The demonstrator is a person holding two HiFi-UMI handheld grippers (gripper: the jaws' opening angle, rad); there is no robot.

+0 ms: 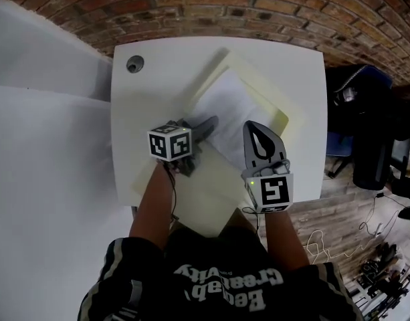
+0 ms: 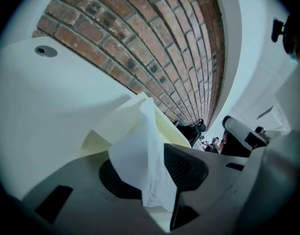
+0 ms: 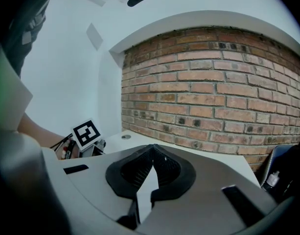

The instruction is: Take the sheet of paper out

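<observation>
A white sheet of paper (image 1: 233, 104) lies on an open pale yellow folder (image 1: 203, 194) in the middle of the white table (image 1: 148, 102). My left gripper (image 1: 203, 128) is at the sheet's near left edge. In the left gripper view the sheet (image 2: 146, 124) stands bunched up between the jaws of the left gripper (image 2: 140, 154), which are apart and not pressing it. A folder flap (image 2: 108, 129) rises beside it. My right gripper (image 1: 257, 128) hovers over the sheet's near right part. The right gripper (image 3: 152, 148) has its pads meeting at the tips, with nothing seen between them.
A round cable hole (image 1: 134, 63) sits in the table's far left corner. A brick wall (image 1: 258, 12) runs behind the table. A dark chair and bags (image 1: 368, 132) stand right of the table, with cables (image 1: 372, 259) on the wooden floor.
</observation>
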